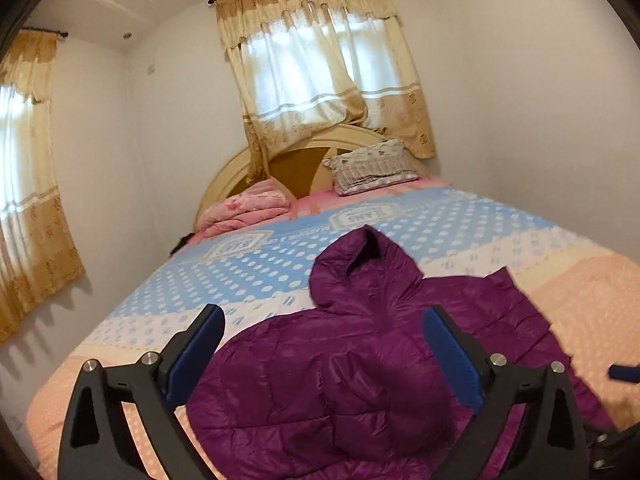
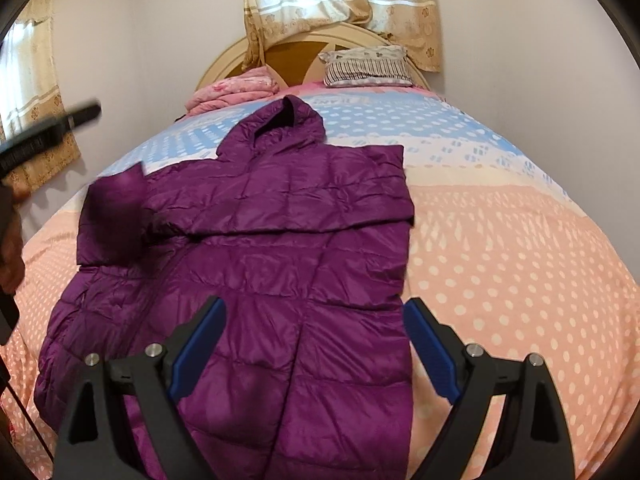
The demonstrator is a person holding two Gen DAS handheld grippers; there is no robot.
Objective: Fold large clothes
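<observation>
- Purple hooded puffer jacket [image 2: 256,240] spread flat on the polka-dot bedspread [image 2: 500,240], centre of the right wrist view, hood toward the headboard [image 2: 224,56].
- One sleeve [image 2: 114,216] blurred at centre left, folded over the jacket's body.
- Left gripper [image 1: 324,344] released, nothing between the blue pads, above the jacket.
- Right gripper [image 2: 312,336] spread wide, empty, over the lower hem.
- Striped pillow [image 2: 366,64] and pink folded blanket [image 2: 232,92] at upper centre.

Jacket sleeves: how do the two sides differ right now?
On the purple jacket, the right-hand sleeve in the right wrist view lies folded flat across the chest with a straight edge. The left-hand sleeve is blurred and bunched near the shoulder, not laid flat. Both are the same quilted purple.
</observation>
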